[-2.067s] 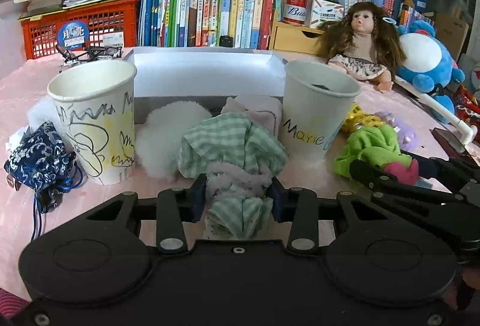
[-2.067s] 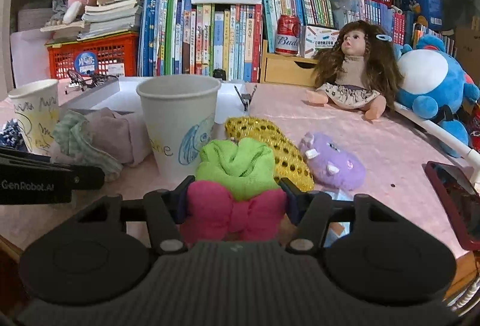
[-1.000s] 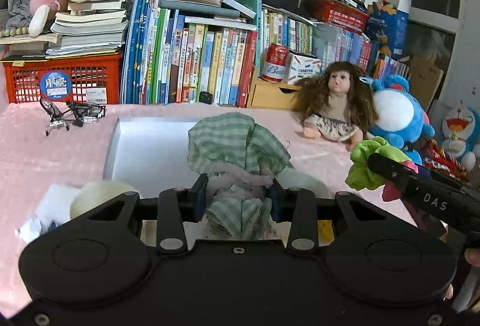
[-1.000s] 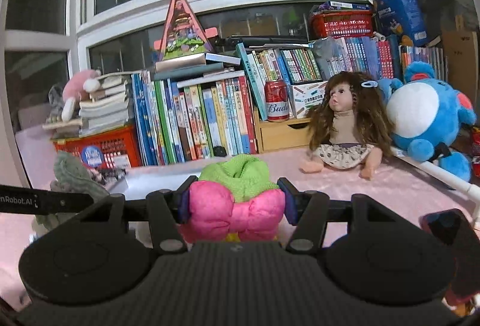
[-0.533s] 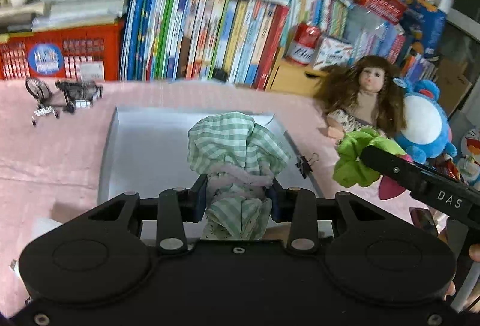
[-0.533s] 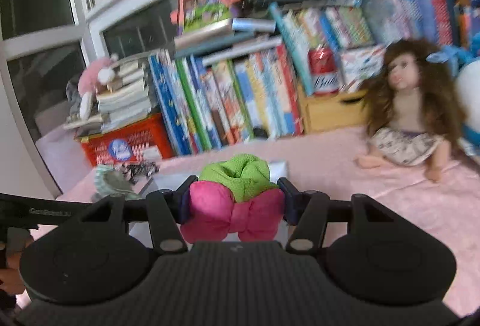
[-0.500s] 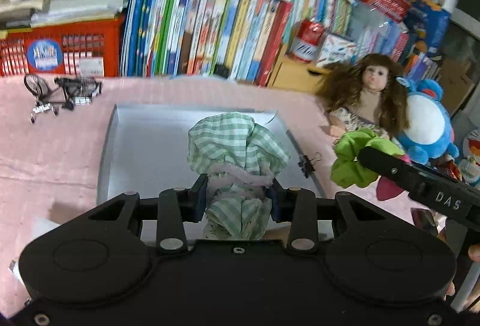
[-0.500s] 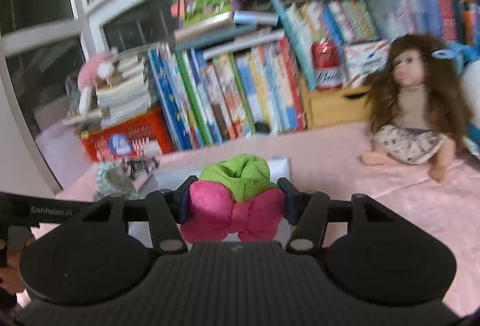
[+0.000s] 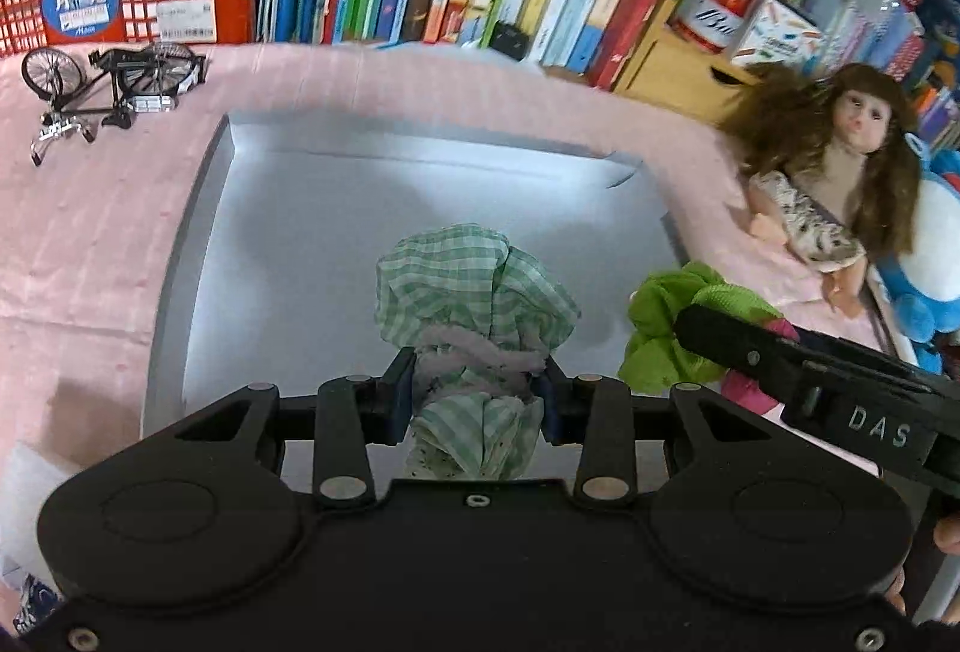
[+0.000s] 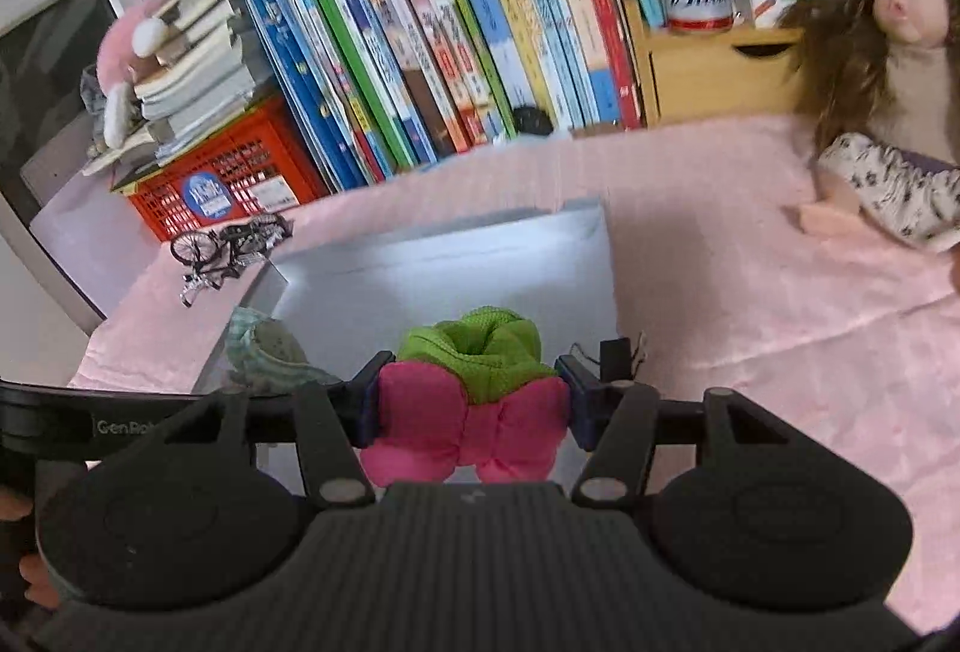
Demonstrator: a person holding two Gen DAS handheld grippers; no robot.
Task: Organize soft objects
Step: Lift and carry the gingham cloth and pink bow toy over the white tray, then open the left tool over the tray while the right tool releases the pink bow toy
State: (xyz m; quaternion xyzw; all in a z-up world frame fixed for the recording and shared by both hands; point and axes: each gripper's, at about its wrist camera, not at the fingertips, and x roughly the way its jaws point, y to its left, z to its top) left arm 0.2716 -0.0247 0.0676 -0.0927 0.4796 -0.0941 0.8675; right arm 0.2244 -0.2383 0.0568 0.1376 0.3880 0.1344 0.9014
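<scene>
Left gripper [image 9: 477, 400] jaws clamped on green checked cloth [image 9: 474, 292], bunched at 12 o'clock over grey tray [image 9: 288, 208]. Right gripper [image 10: 471, 406] jaws clamped on pink-green plush [image 10: 471, 394], above tray's right edge.

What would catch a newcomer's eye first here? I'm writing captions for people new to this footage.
Most striking are the two soft bundles held over the grey tray: a green checked scrunchie clamped in the left gripper, and a green-and-pink plush bow in the right gripper. Behind, a long-haired doll sits against a packed row of books.
</scene>
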